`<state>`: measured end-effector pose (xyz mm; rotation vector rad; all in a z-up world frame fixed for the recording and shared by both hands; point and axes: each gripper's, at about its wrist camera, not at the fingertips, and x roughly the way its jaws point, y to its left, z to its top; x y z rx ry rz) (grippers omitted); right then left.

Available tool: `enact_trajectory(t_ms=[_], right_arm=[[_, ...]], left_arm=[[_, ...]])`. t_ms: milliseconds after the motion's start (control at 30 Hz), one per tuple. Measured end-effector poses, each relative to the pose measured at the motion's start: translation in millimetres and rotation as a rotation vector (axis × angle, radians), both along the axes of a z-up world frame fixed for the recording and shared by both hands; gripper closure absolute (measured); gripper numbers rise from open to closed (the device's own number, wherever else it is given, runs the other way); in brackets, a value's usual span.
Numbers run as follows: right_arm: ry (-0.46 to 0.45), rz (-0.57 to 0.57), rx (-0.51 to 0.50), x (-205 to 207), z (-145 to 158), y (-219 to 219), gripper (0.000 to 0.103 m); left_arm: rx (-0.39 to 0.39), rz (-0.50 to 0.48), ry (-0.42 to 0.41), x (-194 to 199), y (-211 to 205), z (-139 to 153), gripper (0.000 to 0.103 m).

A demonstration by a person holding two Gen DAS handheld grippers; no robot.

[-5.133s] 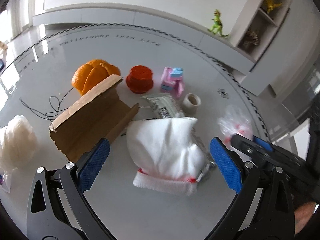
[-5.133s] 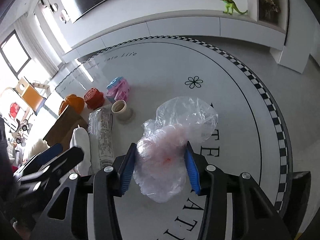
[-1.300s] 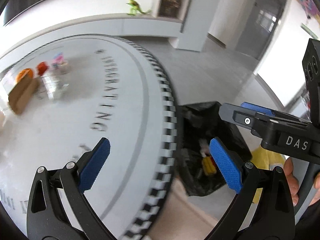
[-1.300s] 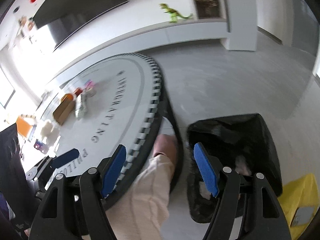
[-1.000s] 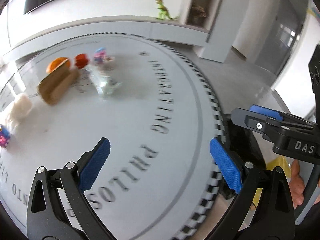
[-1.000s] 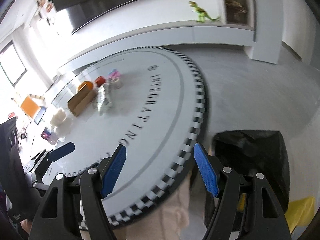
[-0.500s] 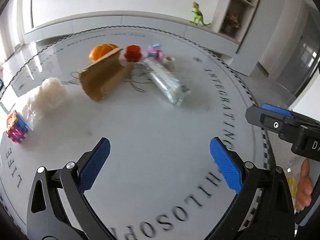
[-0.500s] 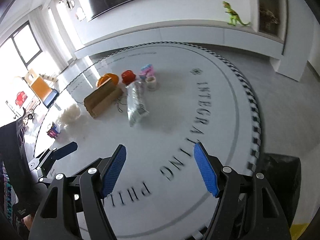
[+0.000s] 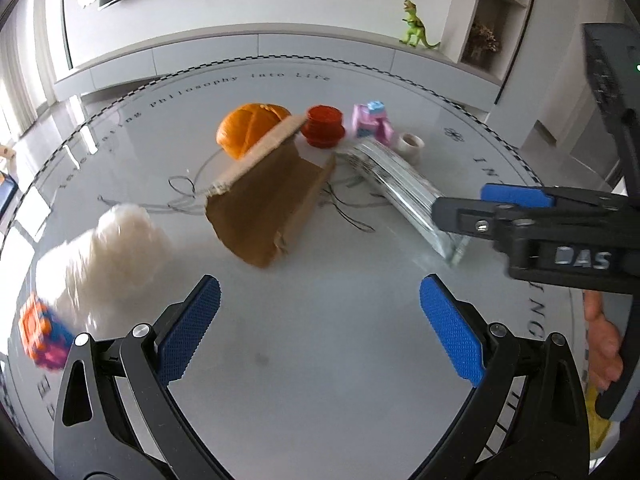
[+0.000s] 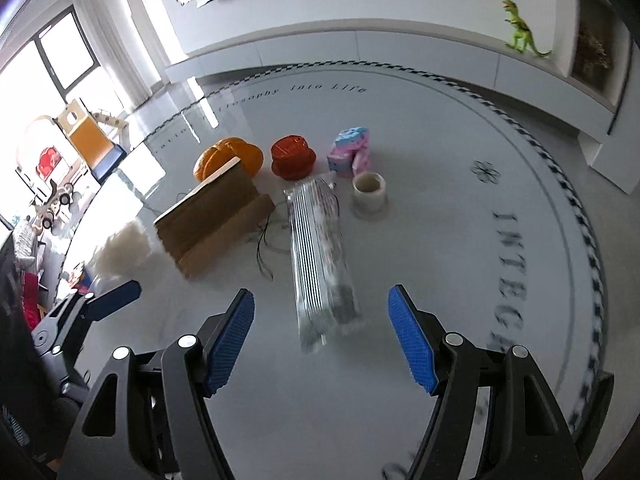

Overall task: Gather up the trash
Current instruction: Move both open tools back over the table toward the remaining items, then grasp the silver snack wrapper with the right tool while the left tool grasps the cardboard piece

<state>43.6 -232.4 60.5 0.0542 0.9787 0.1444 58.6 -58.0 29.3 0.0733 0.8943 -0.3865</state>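
A: Left wrist view first. Count?

B: One left gripper [image 9: 316, 328], jaws wide, nothing between them, over bare table [image 9: 320, 380]. One cardboard piece [image 9: 272, 196] at centre, one orange pumpkin-like toy [image 9: 248, 128] touching behind it, one red cap-shaped thing [image 9: 323, 126], one pink-blue block toy [image 9: 372, 120], one tape roll [image 9: 410, 145], all upper centre. One silvery wrapper [image 9: 400, 184] centre right, partly behind the right gripper [image 9: 496, 208] coming in from the right edge. One white fluffy wad [image 9: 112, 252] at left, one orange-pink cube toy [image 9: 40, 336] lower left, blurred. Thin wire [image 9: 184, 196] loops near the cardboard. One green dinosaur [image 9: 416, 26] upper right.

A: Right wrist view?

B: Right gripper [image 10: 320, 340] wide apart, empty. Wrapper [image 10: 320, 256] lies lengthwise at centre, its near end just above the gap, not touching the pads. Cardboard [image 10: 212, 220] centre left, pumpkin toy [image 10: 228, 160], red cap thing [image 10: 292, 156], block toy [image 10: 350, 152], tape roll [image 10: 370, 188] above. Wad [image 10: 120, 248] left. Left gripper's blue tip [image 10: 116, 296] at lower left. One dinosaur [image 10: 520, 28] upper right.
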Motion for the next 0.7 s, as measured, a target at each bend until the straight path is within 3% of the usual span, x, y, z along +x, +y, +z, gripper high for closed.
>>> enact_trajectory(t_ms=[167, 400, 467, 533, 633, 700], right_arm=[[0.030, 0.020, -0.072, 24.5, -13.6, 11.1, 0.032], [0.076, 0.025, -0.073, 44.4, -27.5, 12.7, 0.033], [0.067, 0.039, -0.105, 47.1, -27.6, 16.7, 0.042], [0.062, 0.054, -0.147, 48.2, -26.8, 20.6, 0.071], [0.073, 0.068, -0.095, 48.1, -22.0, 19.9, 0.072], [0.029, 0.072, -0.098, 41.2, -12.5, 21.1, 0.072]], left_arm=[[0.034, -0.011, -0.019, 22.2, 1.9, 3.0, 0.006], [0.087, -0.038, -0.005, 48.1, -4.8, -5.8, 0.006], [0.092, -0.038, 0.003, 54.0, -5.2, -9.1, 0.006], [0.094, -0.038, 0.014, 57.2, -5.5, -12.1, 0.006], [0.085, -0.033, 0.021, 59.4, -6.6, -12.4, 0.006], [0.085, -0.037, 0.018, 61.3, -8.8, -10.6, 0.006]])
